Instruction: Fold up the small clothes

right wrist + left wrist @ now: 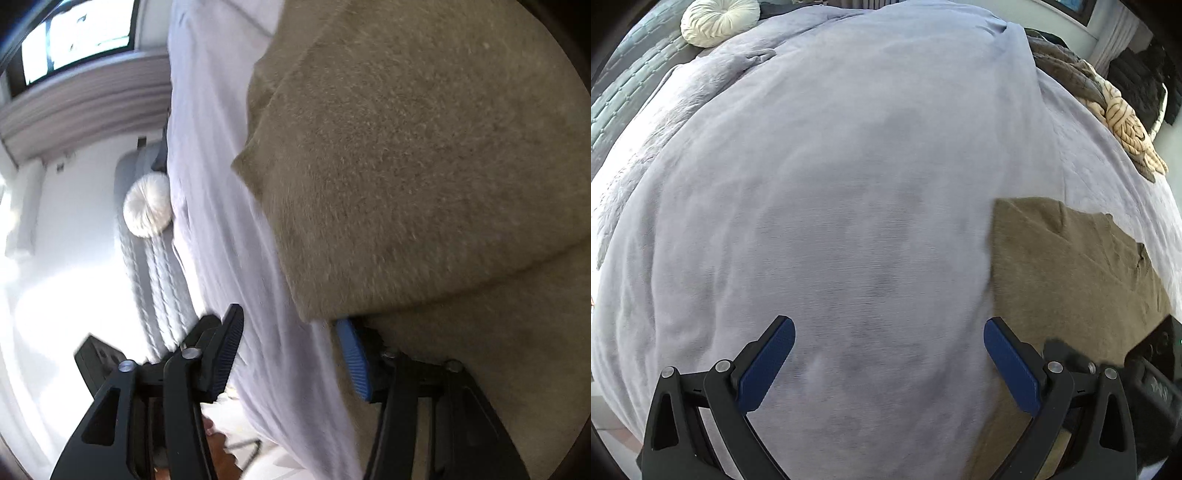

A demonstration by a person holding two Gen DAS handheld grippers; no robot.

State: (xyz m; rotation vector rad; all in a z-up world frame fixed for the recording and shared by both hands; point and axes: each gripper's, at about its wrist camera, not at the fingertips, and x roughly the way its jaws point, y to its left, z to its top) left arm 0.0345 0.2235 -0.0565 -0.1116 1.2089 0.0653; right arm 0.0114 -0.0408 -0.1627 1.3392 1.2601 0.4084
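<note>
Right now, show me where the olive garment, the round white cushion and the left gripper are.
olive garment (1071,266), left wrist view, flat middle of the cloth.
round white cushion (718,20), left wrist view, gathered centre.
left gripper (888,365), left wrist view, midway between its fingertips.

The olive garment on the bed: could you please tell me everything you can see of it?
The olive garment looks like a soft, fuzzy fleece or knit in one plain colour. It lies spread fairly flat on the lilac blanket, with a straight left edge and small creases along its far edge. In the right wrist view one layer is doubled over another, and its rounded fold edge lies over one blue pad of the open right tool, seemingly touching it. No print, label or fastening shows.
</note>
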